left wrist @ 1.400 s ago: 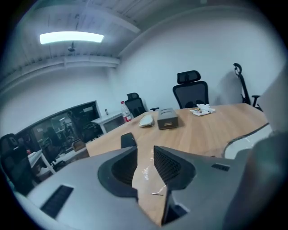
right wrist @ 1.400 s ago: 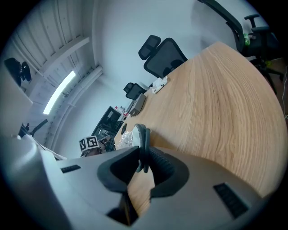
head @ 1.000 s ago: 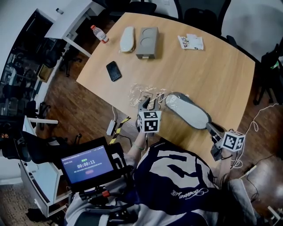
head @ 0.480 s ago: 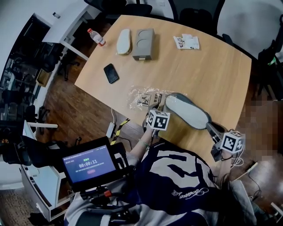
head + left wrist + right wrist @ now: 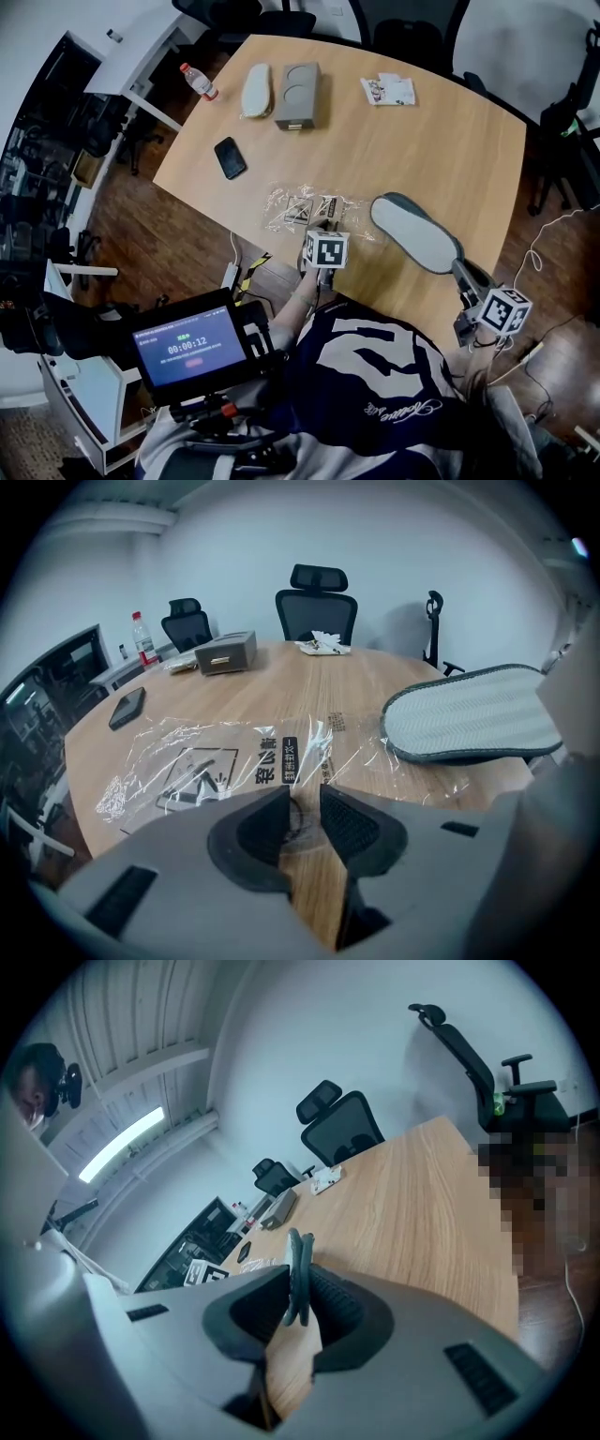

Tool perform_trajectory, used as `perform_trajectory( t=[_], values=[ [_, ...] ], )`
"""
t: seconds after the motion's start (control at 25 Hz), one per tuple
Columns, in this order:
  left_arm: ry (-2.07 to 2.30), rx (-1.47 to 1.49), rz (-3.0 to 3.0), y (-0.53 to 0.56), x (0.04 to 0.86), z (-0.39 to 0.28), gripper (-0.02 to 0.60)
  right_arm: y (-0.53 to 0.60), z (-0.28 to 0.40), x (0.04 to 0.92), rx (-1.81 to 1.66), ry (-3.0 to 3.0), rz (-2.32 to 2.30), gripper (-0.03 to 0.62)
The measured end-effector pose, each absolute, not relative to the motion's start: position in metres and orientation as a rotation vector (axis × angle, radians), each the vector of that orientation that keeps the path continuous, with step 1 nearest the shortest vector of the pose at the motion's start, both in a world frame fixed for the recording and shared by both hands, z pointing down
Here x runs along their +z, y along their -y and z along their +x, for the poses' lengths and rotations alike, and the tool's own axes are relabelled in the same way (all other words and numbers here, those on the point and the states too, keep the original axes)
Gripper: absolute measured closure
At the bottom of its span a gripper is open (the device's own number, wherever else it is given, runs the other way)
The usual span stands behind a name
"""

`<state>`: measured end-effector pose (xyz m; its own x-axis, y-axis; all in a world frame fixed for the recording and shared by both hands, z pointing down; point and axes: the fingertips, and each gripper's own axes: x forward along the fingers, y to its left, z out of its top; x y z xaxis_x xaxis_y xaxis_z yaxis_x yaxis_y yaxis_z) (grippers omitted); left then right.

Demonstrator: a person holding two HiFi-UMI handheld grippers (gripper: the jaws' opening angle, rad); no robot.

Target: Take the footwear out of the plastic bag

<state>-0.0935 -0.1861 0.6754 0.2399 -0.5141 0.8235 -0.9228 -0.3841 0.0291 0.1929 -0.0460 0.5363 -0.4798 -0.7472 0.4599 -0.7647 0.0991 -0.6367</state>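
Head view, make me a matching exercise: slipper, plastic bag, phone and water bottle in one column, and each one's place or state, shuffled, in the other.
Column one
1. slipper
2. plastic bag
3. phone
4. water bottle

Column two
A. upright at the far left edge of the table
B. lying flat just ahead of the left gripper
C. edge clamped in the right gripper
D. dark, lying flat between the bottle and the bag

Pairs: 1-C, 2-B, 3-D, 4-A
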Motion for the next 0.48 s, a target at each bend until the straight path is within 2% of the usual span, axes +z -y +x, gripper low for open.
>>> perform_trajectory(
  t=[0.32,0.48],
  values=[
    [1.327,1.005,1.980,0.185,0.673,-0.096,0.477,0.029,0.242,0.541,1.451,2.252,1.816,0.530],
    [1.368,0.945,2.022,0.188,0.652,-0.092,0.477,0.026,0.230,0.552,1.440,2.164,1.800,0.522]
  ],
)
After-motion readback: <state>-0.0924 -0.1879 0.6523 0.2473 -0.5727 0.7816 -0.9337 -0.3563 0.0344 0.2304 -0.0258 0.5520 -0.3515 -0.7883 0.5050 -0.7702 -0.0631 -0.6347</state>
